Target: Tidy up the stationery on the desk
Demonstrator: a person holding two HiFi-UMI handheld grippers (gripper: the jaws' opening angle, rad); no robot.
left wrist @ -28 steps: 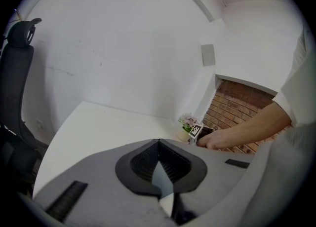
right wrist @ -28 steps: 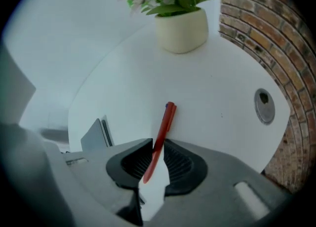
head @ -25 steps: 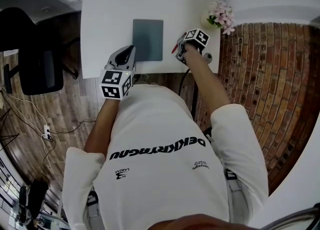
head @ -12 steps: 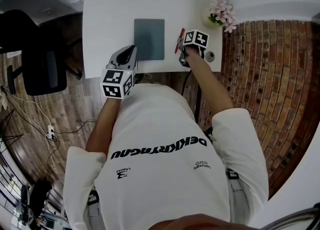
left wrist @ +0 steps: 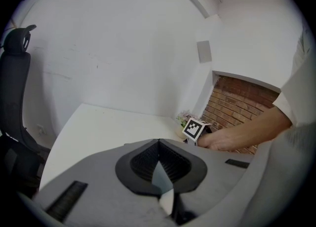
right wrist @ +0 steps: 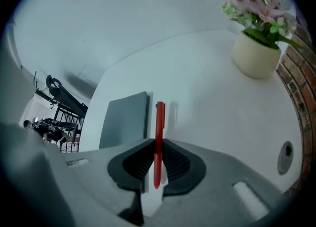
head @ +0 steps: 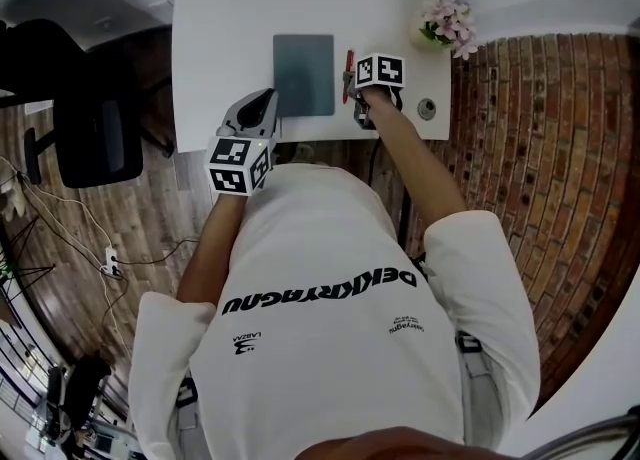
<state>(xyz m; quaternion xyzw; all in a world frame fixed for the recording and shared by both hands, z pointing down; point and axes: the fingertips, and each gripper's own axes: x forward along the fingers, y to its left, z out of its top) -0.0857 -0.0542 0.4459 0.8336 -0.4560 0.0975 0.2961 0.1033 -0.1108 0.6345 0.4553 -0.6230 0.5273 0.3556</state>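
Note:
A red pen [right wrist: 159, 132] is clamped upright between the pads of my right gripper [right wrist: 157, 164]. It hangs just above the white desk [head: 230, 28] and throws a thin shadow to its right. In the head view the red pen [head: 348, 75] lies parallel to the right edge of a grey notebook [head: 304, 74], with my right gripper [head: 354, 84] beside it. The notebook [right wrist: 126, 120] lies flat just left of the pen. My left gripper [head: 266, 100] rests at the desk's near edge by the notebook's near left corner, and its jaws [left wrist: 159, 144] are shut on nothing.
A cream pot of pink flowers [right wrist: 256, 56] stands at the desk's far right corner. A round cable hole [right wrist: 285, 157] sits near the right front corner. A black office chair [head: 85, 118] stands left of the desk, and a brick surface runs along the right.
My right gripper has carried the pen left toward the notebook and rolled, so the pen now lies parallel to the notebook's edge instead of slanted. The left gripper has stayed put.

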